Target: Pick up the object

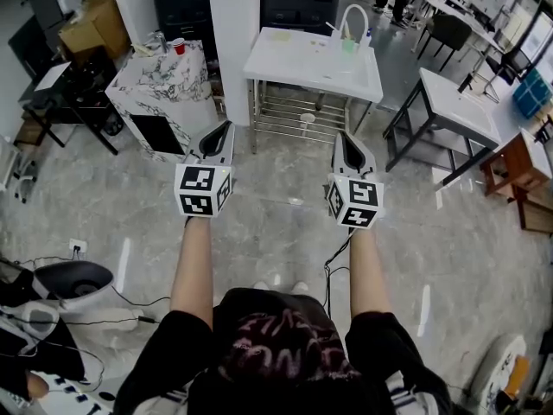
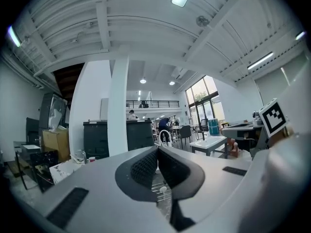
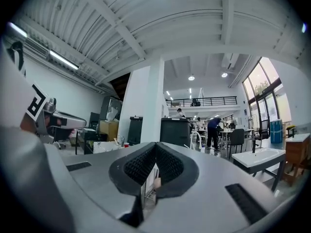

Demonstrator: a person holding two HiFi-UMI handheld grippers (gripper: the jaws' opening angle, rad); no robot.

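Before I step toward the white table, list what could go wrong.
The left gripper and right gripper are both shut and empty; reaching like that would likely only push things. The black cable trailing below the right forearm could snag a step. The faucet standing on the white table could get knocked.

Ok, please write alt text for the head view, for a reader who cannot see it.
A person, seen from above, holds out the left gripper and the right gripper, both shut and empty, over a grey floor. Ahead stand a white sink table and, left of it, a marble-patterned cabinet.
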